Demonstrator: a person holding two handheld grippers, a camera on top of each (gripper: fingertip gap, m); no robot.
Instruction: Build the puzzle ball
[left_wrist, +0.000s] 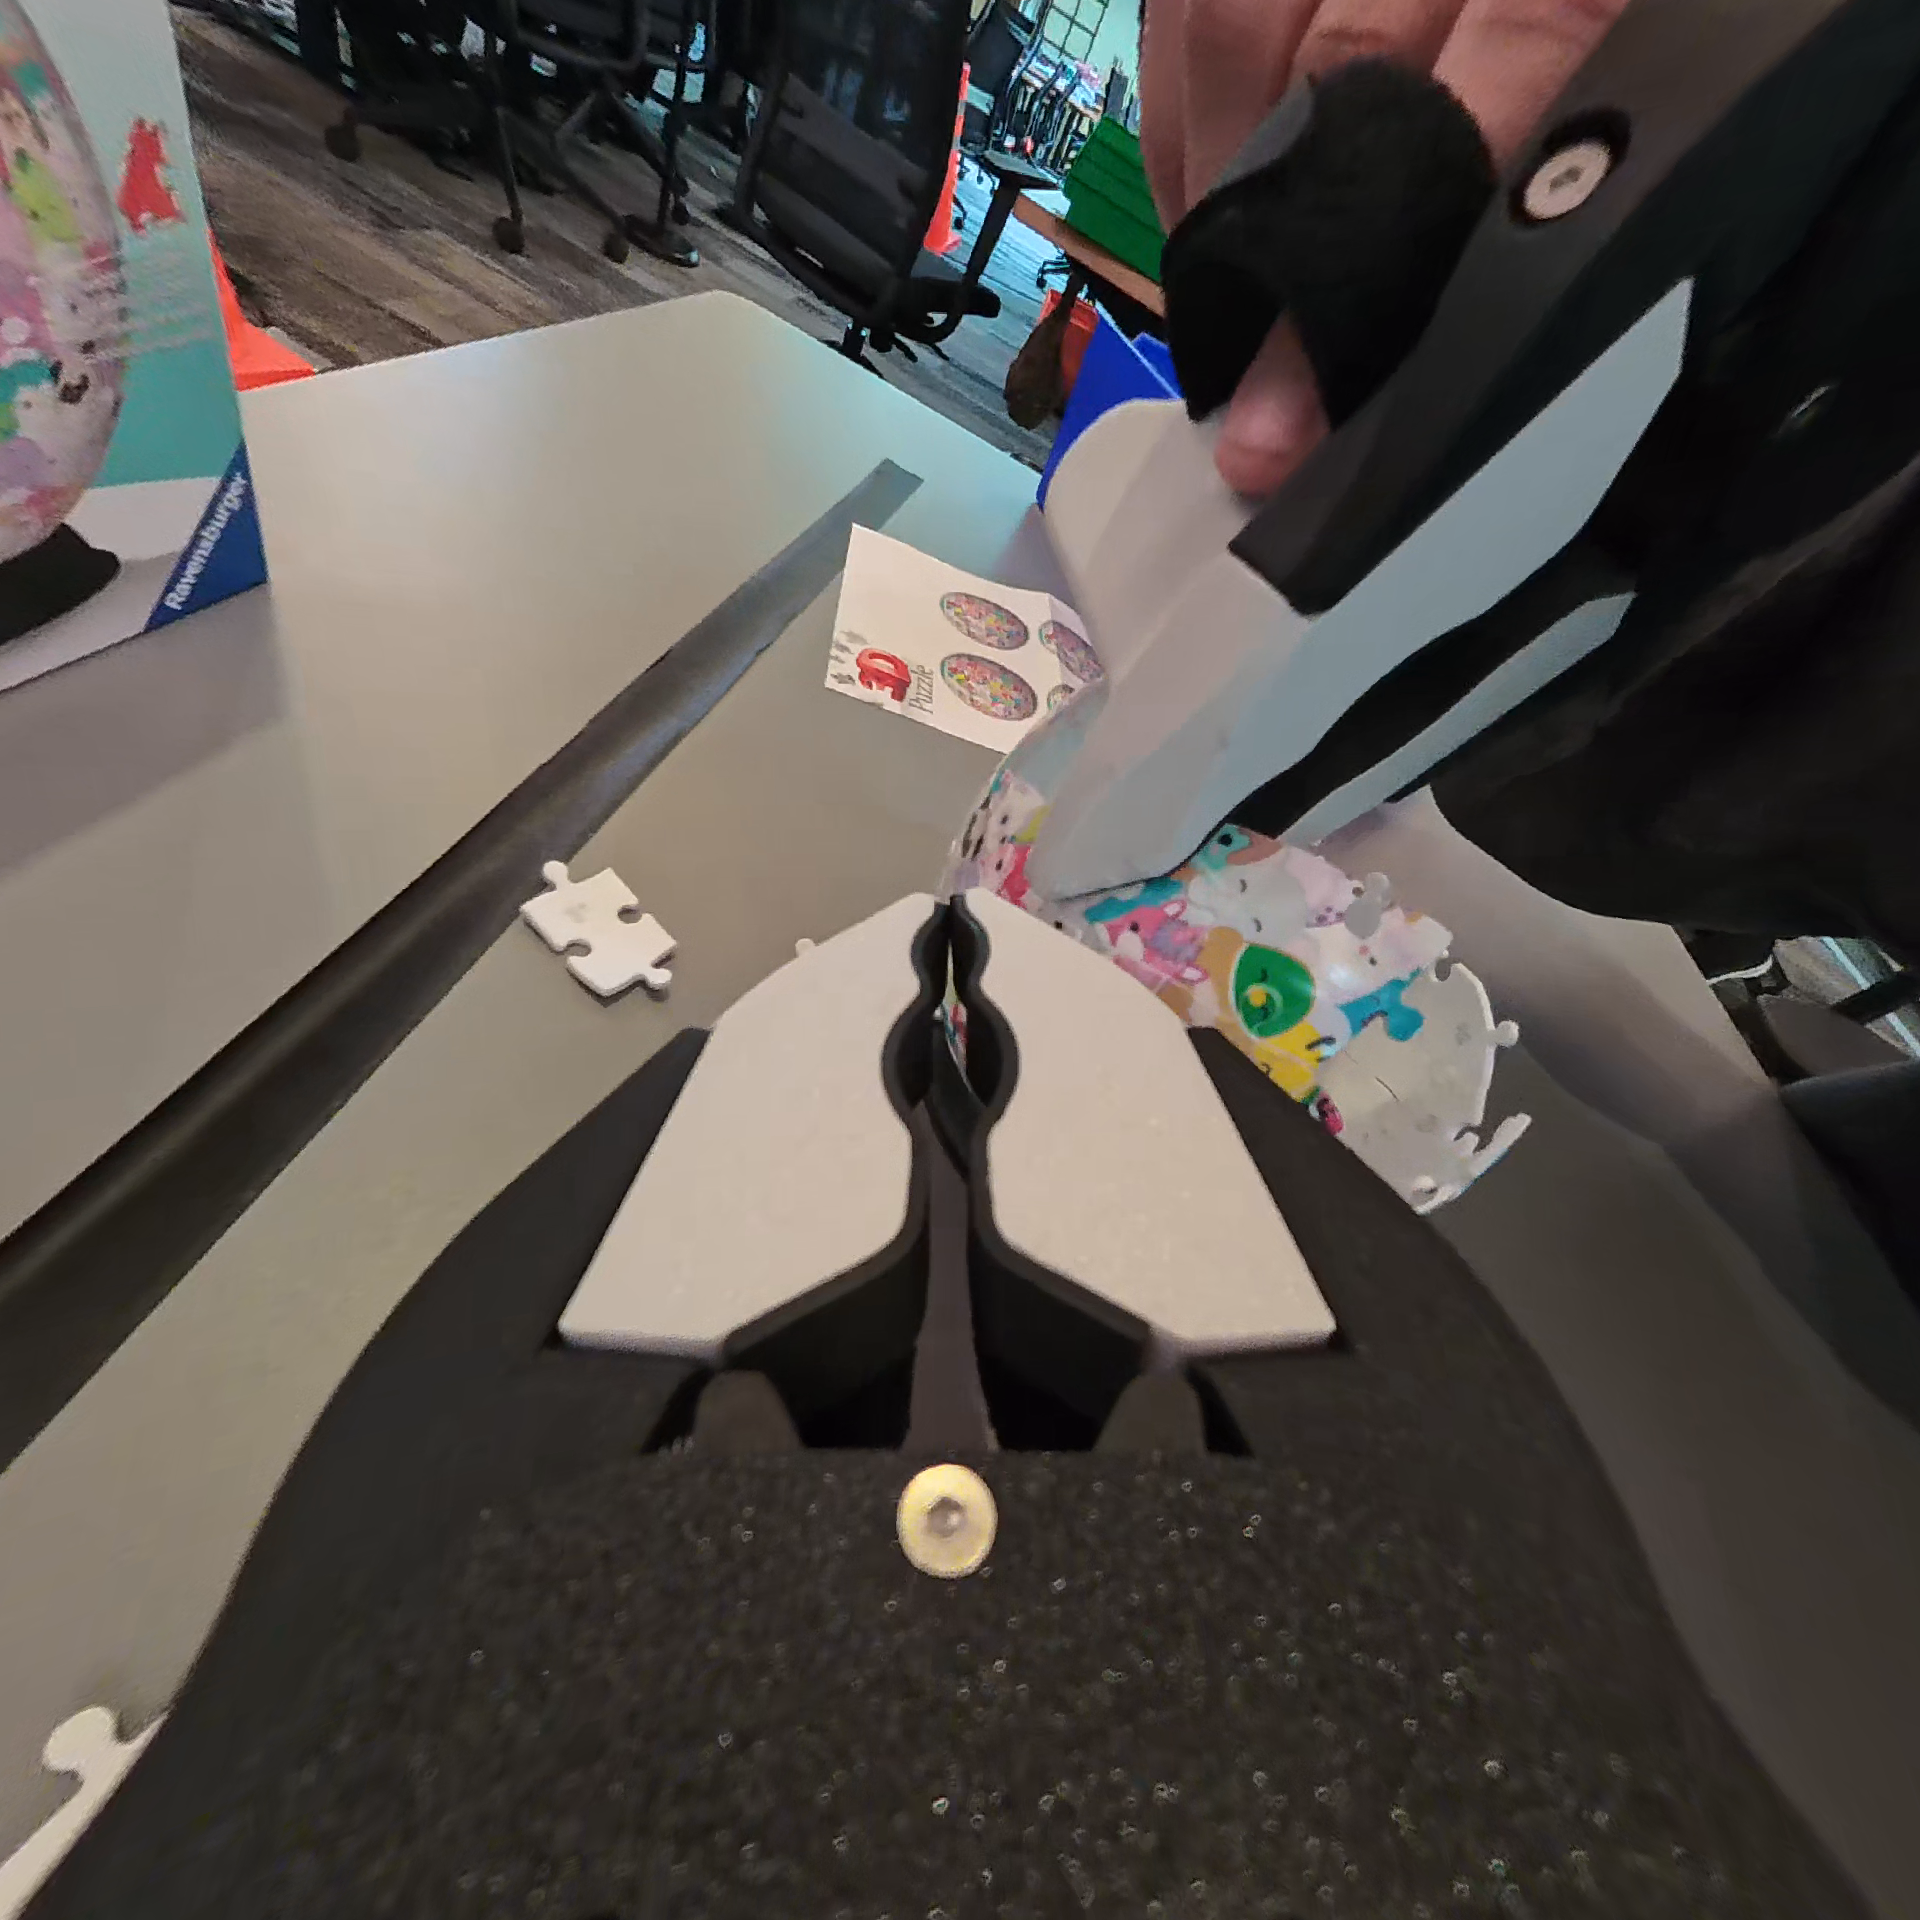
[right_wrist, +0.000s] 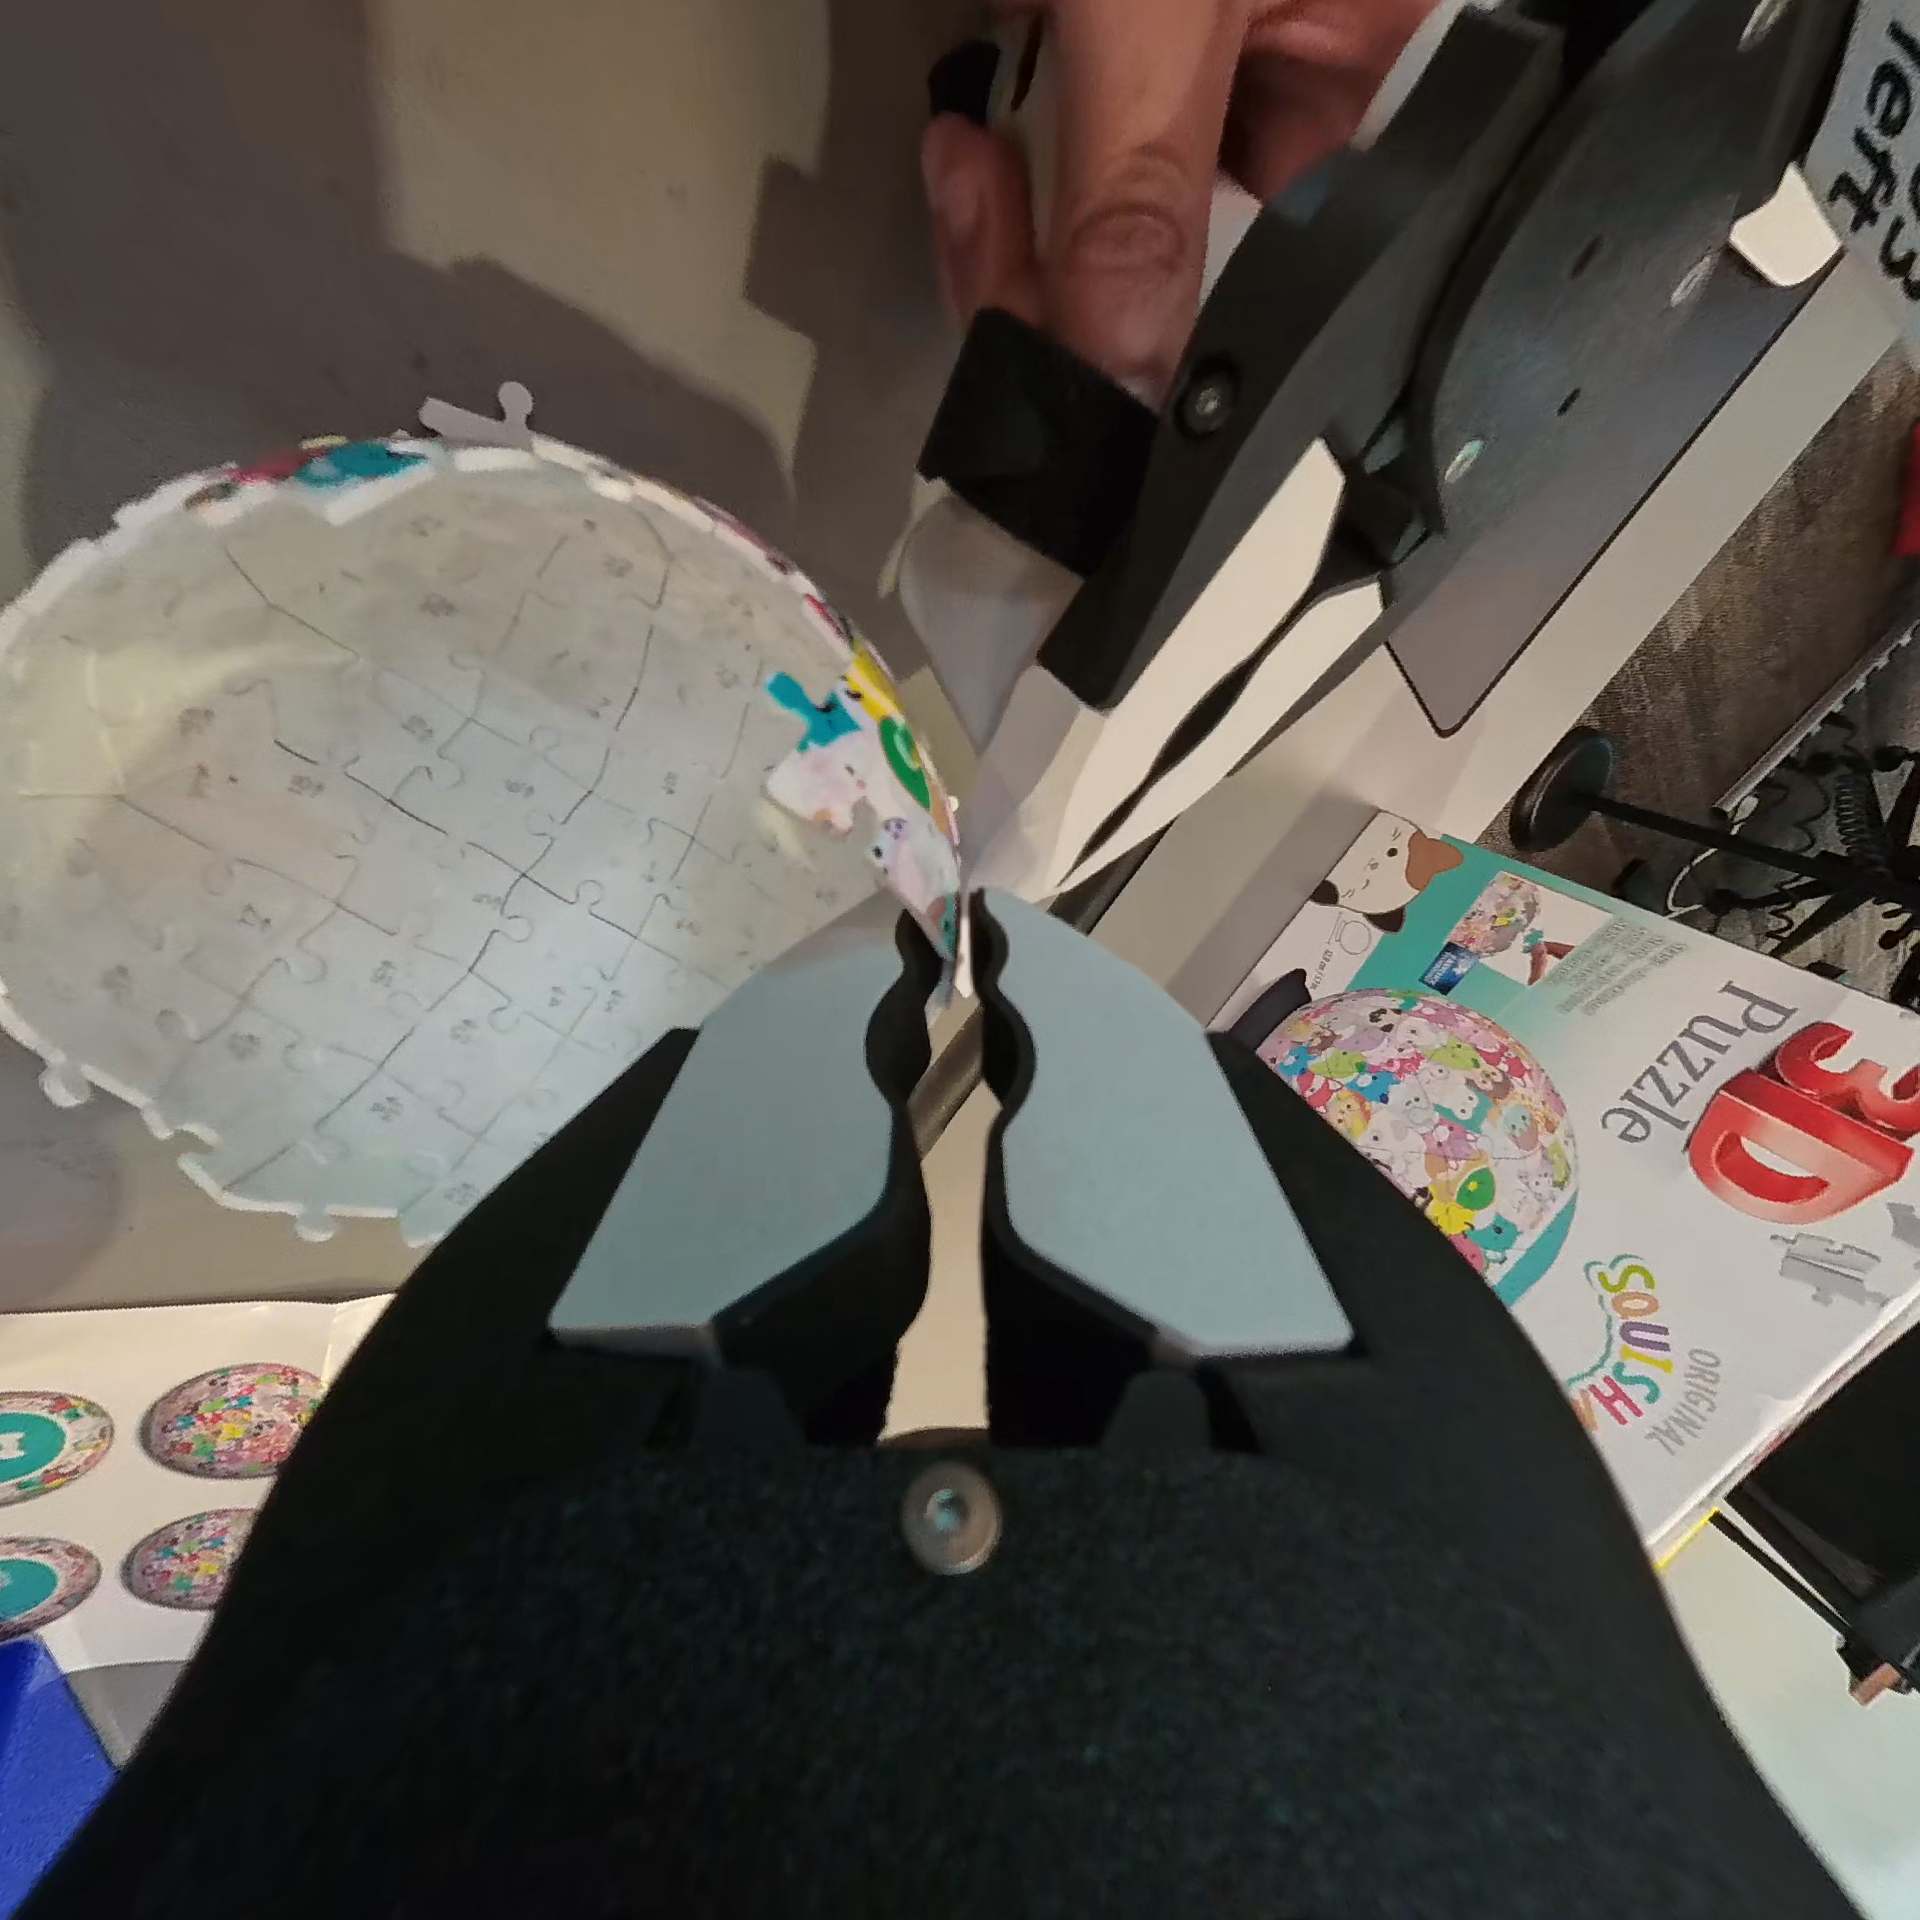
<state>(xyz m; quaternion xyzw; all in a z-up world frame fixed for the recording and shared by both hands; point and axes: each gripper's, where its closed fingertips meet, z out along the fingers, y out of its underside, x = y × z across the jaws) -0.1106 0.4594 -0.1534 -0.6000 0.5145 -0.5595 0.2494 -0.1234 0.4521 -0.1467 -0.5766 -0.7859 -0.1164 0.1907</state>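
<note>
The half-built puzzle ball (left_wrist: 1299, 987) is a colourful open shell. Its white numbered inside (right_wrist: 416, 831) faces the right wrist view. My left gripper (left_wrist: 951, 920) is shut, with a strip of the shell's coloured rim between its fingers. My right gripper (right_wrist: 971, 940) is shut on the same stretch of rim, with a thin white edge in its jaws. The two grippers' tips nearly touch there. The right gripper (left_wrist: 1049, 888) comes down from the upper right in the left wrist view. The left gripper (right_wrist: 977, 868) comes in from the upper right in the right wrist view. The shell hangs above the table.
A loose white puzzle piece (left_wrist: 597, 930) lies face down on the grey table (left_wrist: 468, 582); another piece (left_wrist: 83, 1766) is at the bottom left. The puzzle box (left_wrist: 104, 312) (right_wrist: 1662, 1195), a picture sheet (left_wrist: 935, 655) (right_wrist: 156, 1455) and a blue bin (left_wrist: 1112, 384) stand around. My left and right fingertips are right by each other. My left tips are roughly 10 cm from the loose white puzzle piece (left_wrist: 597, 930).
</note>
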